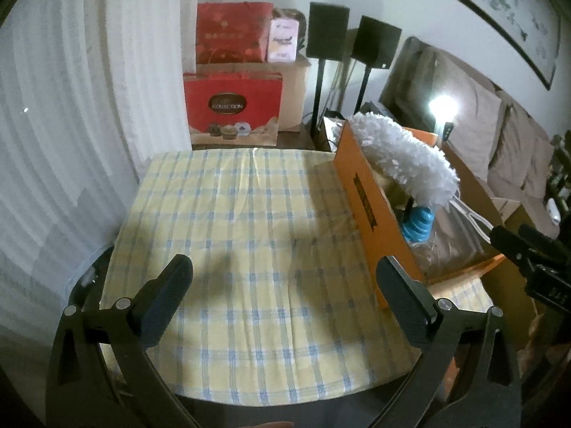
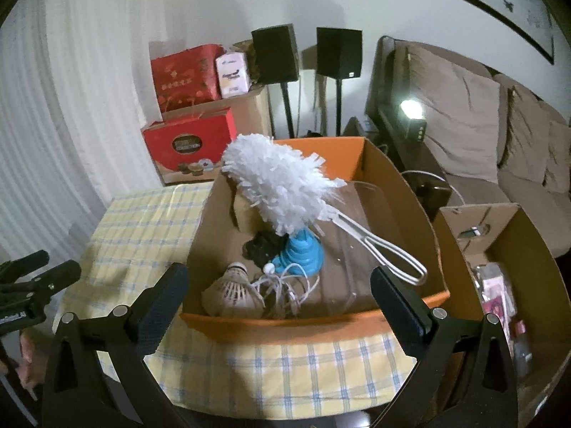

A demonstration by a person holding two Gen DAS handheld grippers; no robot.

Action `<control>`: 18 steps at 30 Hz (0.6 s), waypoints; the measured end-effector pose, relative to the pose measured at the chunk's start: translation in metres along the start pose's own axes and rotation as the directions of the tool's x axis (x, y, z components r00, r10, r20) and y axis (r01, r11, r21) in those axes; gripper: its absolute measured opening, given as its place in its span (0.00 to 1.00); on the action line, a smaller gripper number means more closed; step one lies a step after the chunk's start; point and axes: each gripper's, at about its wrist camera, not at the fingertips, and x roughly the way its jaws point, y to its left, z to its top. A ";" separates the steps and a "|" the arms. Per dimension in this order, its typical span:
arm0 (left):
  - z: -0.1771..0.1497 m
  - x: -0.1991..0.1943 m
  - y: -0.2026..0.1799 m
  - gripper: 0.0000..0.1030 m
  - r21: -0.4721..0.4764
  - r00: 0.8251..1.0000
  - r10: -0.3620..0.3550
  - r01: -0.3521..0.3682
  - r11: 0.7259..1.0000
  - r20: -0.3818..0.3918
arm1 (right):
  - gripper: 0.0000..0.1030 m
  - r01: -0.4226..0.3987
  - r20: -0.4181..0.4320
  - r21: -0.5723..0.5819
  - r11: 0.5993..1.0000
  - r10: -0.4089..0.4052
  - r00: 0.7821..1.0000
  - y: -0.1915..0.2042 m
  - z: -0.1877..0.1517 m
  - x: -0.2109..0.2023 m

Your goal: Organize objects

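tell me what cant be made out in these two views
- Dark lump in the orange box, right wrist view: half hidden by the white duster.
- Box contents, left wrist view: hidden behind its near wall.
- Second carton, right wrist view: contents blurred, cut off by the edge.

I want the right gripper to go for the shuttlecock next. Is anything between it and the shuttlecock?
Only the box's near orange wall stands between the open right gripper and the shuttlecock, so it would have to reach in over that. A tangled white cord lies right beside the shuttlecock.
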 end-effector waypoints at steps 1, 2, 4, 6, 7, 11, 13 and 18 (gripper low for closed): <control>-0.003 -0.003 0.000 1.00 0.003 1.000 0.004 -0.004 1.000 0.004 | 1.00 0.008 0.004 -0.001 1.000 -0.008 1.000 0.001 -0.002 -0.002; -0.006 -0.004 0.001 1.00 0.003 1.000 0.005 -0.005 1.000 0.006 | 0.99 0.014 0.007 -0.003 1.000 -0.014 1.000 0.001 -0.005 -0.004; -0.012 -0.008 0.002 1.00 0.002 1.000 0.000 0.000 1.000 0.008 | 1.00 0.024 0.012 -0.006 1.000 -0.023 1.000 0.003 -0.011 -0.009; -0.017 -0.011 0.002 1.00 0.001 1.000 0.001 -0.001 1.000 0.010 | 1.00 0.032 0.019 -0.010 0.999 -0.032 0.999 0.005 -0.015 -0.013; -0.020 -0.014 0.001 1.00 0.003 1.000 0.004 -0.004 1.000 0.014 | 1.00 0.037 0.023 -0.011 0.999 -0.037 0.999 0.006 -0.018 -0.015; -0.030 -0.023 -0.001 1.00 0.010 0.999 0.025 -0.025 1.000 0.032 | 1.00 0.037 0.031 -0.002 0.999 -0.036 0.999 0.007 -0.026 -0.020; -0.033 -0.028 -0.002 1.00 0.009 0.998 0.035 -0.035 0.999 0.046 | 1.00 0.039 0.036 -0.002 0.999 -0.039 0.999 0.009 -0.029 -0.022; -0.040 -0.034 -0.005 1.00 0.014 0.997 0.047 -0.048 0.999 0.059 | 1.00 0.055 0.051 -0.012 0.998 -0.054 0.997 0.013 -0.035 -0.027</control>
